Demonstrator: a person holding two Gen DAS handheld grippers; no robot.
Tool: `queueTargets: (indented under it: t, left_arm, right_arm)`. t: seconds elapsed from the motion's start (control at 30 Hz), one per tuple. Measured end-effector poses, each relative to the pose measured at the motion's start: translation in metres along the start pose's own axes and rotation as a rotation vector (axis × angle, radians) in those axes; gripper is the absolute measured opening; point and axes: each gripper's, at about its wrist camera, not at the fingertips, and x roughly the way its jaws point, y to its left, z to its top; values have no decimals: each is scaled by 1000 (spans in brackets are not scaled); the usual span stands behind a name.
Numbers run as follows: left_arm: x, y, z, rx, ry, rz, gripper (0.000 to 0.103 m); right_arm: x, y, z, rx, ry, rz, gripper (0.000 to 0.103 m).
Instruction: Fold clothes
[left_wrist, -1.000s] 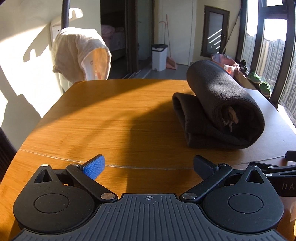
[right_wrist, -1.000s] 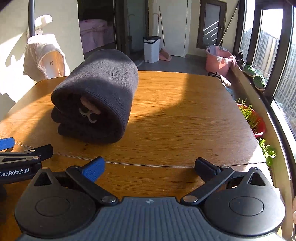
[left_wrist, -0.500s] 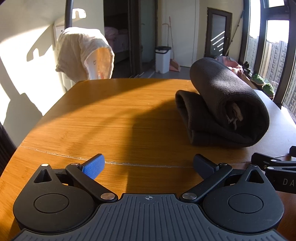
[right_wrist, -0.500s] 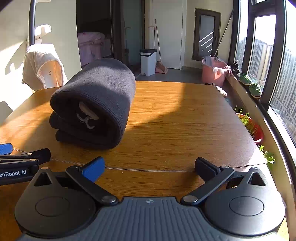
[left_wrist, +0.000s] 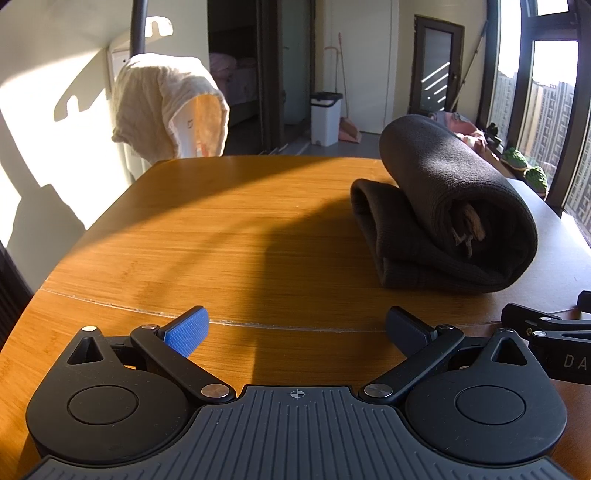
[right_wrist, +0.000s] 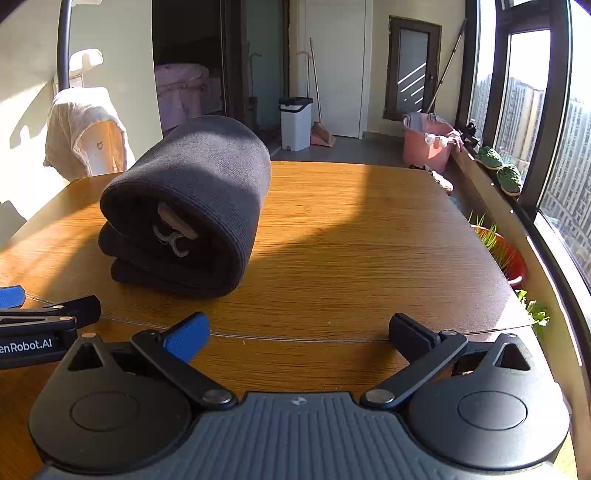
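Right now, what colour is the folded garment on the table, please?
Dark charcoal grey folded garment, best seen in the right wrist view.

A: Inside the roll, a pale tag and cord peek out, print too small to read.
B: The right gripper is clipped by the frame edge in the left view, lettering stopping at "DA".
A: And the left gripper is cut off too, its label starting mid-word.

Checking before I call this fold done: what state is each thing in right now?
Dark garment: folded over into a thick bundle, lying on the wooden table, held by nothing.
Left gripper: open, empty.
Right gripper: open, empty.
Cream towel: draped over something behind the table.
White bin: lid shut.
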Motion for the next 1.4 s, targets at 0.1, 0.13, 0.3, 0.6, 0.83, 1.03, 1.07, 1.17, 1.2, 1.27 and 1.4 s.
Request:
queueTargets:
  t: [0.1,0.13,0.3,0.6,0.83,1.03,1.07,1.17,1.2,1.27,1.4]
  left_arm:
    - [0,0,0,0,0,0,103]
    - [0,0,0,0,0,0,103]
    - [0,0,0,0,0,0,103]
    - [1,0,0,1,-1,-3,103]
    - [0,-1,-1,2,-2,-2,103]
    - [0,0,-1,3,-2,-1,103]
    - [0,0,-1,3,-2,-1,103]
    - [0,0,-1,3,-2,-1,103]
    - [0,0,-1,3,-2,-1,103]
    - [1,-1,0,2,-2,-1,103]
    - [4,-3,1,1,-2,1,103]
  right_arm:
    - [0,0,0,0,0,0,103]
    - [0,0,0,0,0,0,103]
    - [0,0,-1,0,0,0,103]
    - [-1,1,-1,1,0,-3,103]
    - [-1,1,-1,2,0,-3,103]
    - [-1,1,-1,2,0,-3,103]
    - [-1,1,-1,2,0,-3,103]
    - [0,2,-1,2,0,-3,103]
    - [0,1,-1,2,0,-3,103]
    - [2,0,1,1,0,-2,103]
    - [5,-2,3,1,1,0,103]
